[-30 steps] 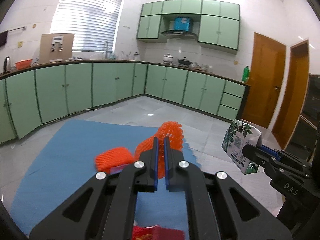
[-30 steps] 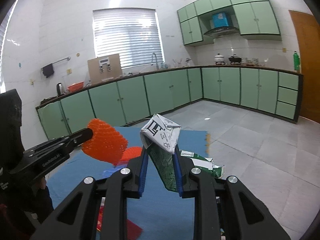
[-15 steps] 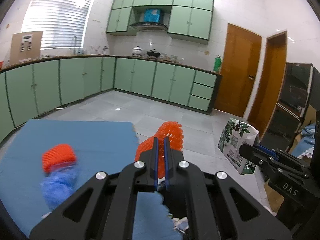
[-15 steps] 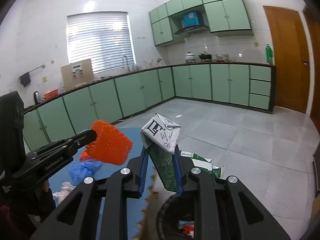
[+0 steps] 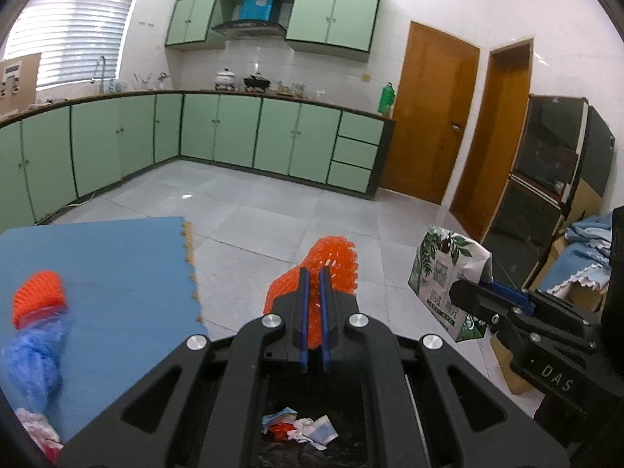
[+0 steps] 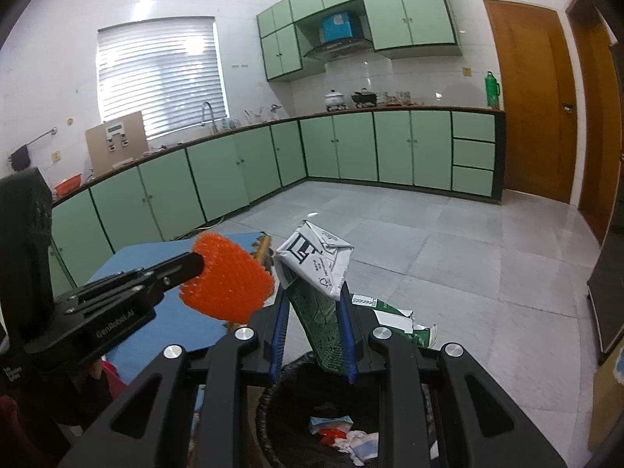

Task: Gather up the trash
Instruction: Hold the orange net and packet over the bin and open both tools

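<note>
My left gripper (image 5: 314, 277) is shut on an orange foam net (image 5: 334, 260), which also shows in the right wrist view (image 6: 228, 282). My right gripper (image 6: 312, 300) is shut on a crumpled green-and-white carton (image 6: 318, 263), seen from the left as a leaf-printed carton (image 5: 444, 273). Both grippers hang above a black trash bin (image 6: 273, 394) that holds scraps of paper and plastic (image 5: 300, 427). The left gripper (image 6: 195, 263) sits just left of the right one.
A blue mat (image 5: 109, 269) lies on the tiled floor to the left, with another orange net (image 5: 37, 296) and a blue plastic bag (image 5: 33, 355) on it. Green cabinets line the far walls. Wooden doors (image 5: 425, 117) and a dark cabinet (image 5: 546, 179) stand to the right.
Both grippers have swung right, off the blue mat, and sunk a little. The trash bin has come into view under them. Each still holds its piece.
</note>
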